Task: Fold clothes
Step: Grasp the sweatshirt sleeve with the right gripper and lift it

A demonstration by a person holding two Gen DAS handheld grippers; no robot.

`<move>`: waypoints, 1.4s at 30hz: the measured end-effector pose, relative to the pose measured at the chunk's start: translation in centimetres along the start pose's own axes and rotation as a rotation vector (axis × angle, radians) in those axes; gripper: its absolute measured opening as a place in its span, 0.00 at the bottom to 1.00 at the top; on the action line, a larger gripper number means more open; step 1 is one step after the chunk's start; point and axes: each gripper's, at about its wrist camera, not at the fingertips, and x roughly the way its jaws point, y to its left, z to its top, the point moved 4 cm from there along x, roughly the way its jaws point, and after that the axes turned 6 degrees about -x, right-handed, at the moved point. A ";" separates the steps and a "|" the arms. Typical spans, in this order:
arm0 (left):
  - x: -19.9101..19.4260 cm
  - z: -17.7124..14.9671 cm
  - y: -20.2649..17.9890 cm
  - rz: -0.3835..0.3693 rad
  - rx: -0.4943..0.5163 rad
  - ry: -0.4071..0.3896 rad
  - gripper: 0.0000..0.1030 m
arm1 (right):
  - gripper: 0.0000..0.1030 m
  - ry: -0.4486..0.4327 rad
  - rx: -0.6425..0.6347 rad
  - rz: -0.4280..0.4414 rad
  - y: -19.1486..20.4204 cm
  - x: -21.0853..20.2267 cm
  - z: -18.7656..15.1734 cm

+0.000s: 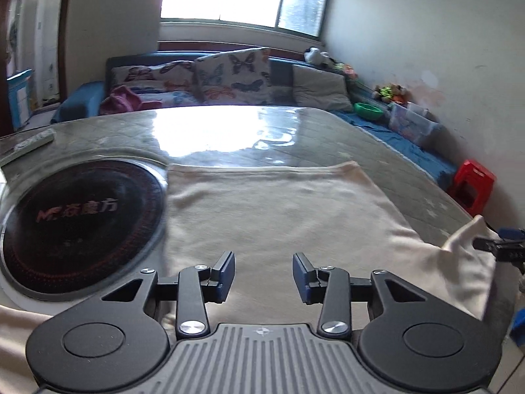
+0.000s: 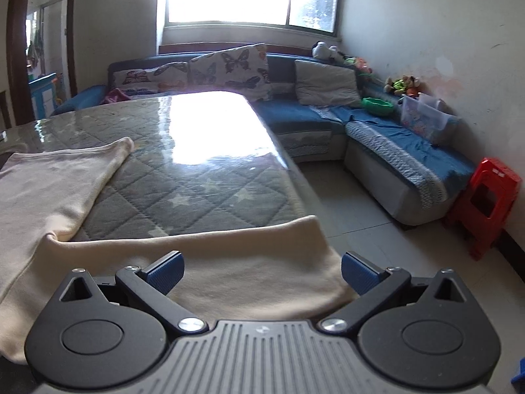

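A cream garment lies spread flat on the glass-topped table. My left gripper is open above its near middle, holding nothing. In the right wrist view the garment's body lies at the left and a sleeve stretches toward the table's right edge. My right gripper is open wide over that sleeve, its blue pads on either side of the cloth. In the left wrist view the right gripper shows at the far right by the lifted sleeve end.
A round black induction cooker is set in the table left of the garment, and a remote lies behind it. A blue corner sofa with cushions, a green bowl, a clear box and a red stool stand beyond.
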 end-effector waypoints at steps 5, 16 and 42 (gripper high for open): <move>0.4 -1.1 -2.0 -0.049 0.022 0.035 0.41 | 0.88 0.009 0.086 -0.055 -2.6 -0.9 -0.8; 0.4 -2.3 -5.1 -0.121 0.092 0.059 0.44 | 0.40 0.027 0.189 -0.042 -4.8 -0.7 -1.9; 0.5 -6.3 -13.4 -0.290 0.330 0.100 0.47 | 0.05 -0.170 0.193 0.010 -5.9 -6.4 2.8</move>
